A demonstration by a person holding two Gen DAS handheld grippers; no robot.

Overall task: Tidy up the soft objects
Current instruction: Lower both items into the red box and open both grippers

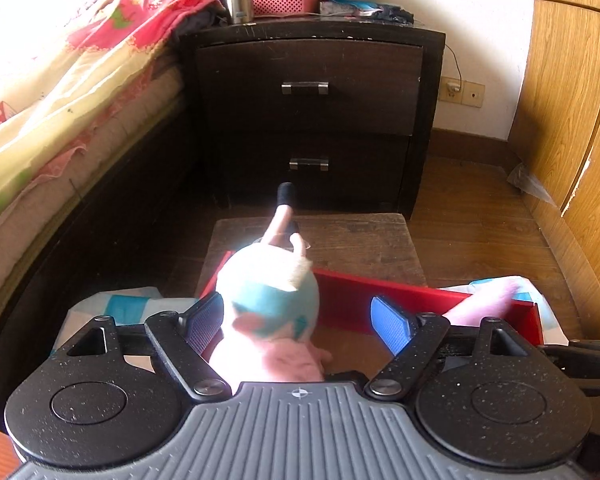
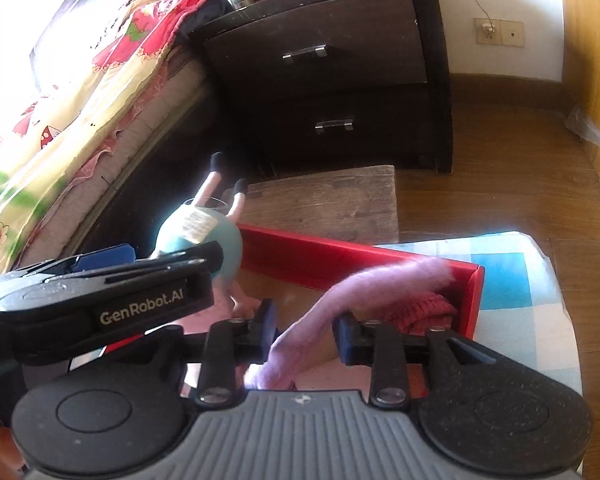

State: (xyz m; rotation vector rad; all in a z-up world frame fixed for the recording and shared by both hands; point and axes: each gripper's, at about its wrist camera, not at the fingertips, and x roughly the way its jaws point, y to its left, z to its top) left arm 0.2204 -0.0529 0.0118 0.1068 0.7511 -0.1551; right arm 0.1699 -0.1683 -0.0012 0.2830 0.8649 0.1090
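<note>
A plush toy point(image 1: 272, 300) with a teal body, pink head and black-tipped legs stands upside down at the left end of a red box point(image 1: 384, 286). My left gripper point(image 1: 296, 302) is open around it: the left pad touches the toy, the right pad stands clear. In the right wrist view the toy point(image 2: 198, 236) shows behind the left gripper point(image 2: 160, 256). A pink fuzzy cloth point(image 2: 380, 280) drapes from the box's point(image 2: 320, 250) right corner down between the fingers of my right gripper point(image 2: 305, 316), which is slightly open and lying loosely about it. A red knitted piece point(image 2: 420, 308) lies in the box.
The box rests on a blue-and-white checked cushion point(image 2: 512, 280). A worn wooden stool point(image 1: 360, 236) stands just beyond it, then a dark two-drawer nightstand point(image 1: 312, 88). A bed with a floral quilt point(image 1: 60, 80) runs along the left, a wooden wardrobe point(image 1: 572, 100) along the right.
</note>
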